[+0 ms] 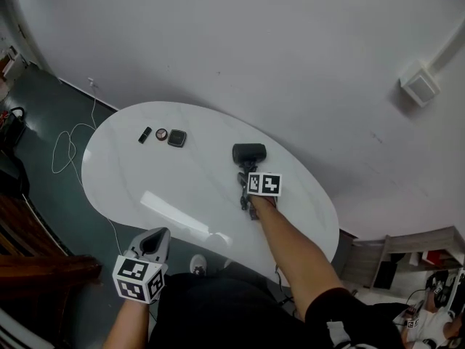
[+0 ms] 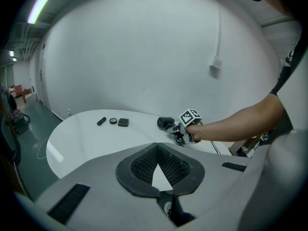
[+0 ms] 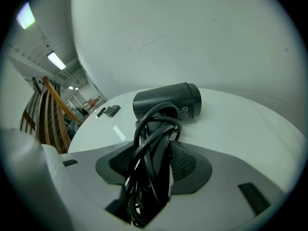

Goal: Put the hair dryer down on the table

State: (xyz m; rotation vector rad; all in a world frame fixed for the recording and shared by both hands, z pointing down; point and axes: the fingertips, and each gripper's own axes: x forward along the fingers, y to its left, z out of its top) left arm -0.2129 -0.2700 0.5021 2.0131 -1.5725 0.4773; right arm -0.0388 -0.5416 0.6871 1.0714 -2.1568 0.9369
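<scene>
A black hair dryer [image 1: 249, 153] is over the far right part of the white oval table [image 1: 145, 177], barrel pointing sideways. My right gripper [image 1: 245, 182] is shut on its handle, with the coiled black cord [image 3: 153, 129] bunched between the pads. In the right gripper view the barrel [image 3: 168, 102] lies close above the tabletop; I cannot tell whether it touches. My left gripper [image 1: 154, 240] hangs off the table's near edge, shut with nothing in it; its pads [image 2: 144, 163] meet at the tips.
Three small dark items sit at the table's far left: a stick [image 1: 145, 134], a round compact [image 1: 161, 134] and a square case [image 1: 177, 138]. A white cable [image 1: 69, 140] lies on the floor at left. Wooden furniture [image 1: 36, 260] stands near my left side.
</scene>
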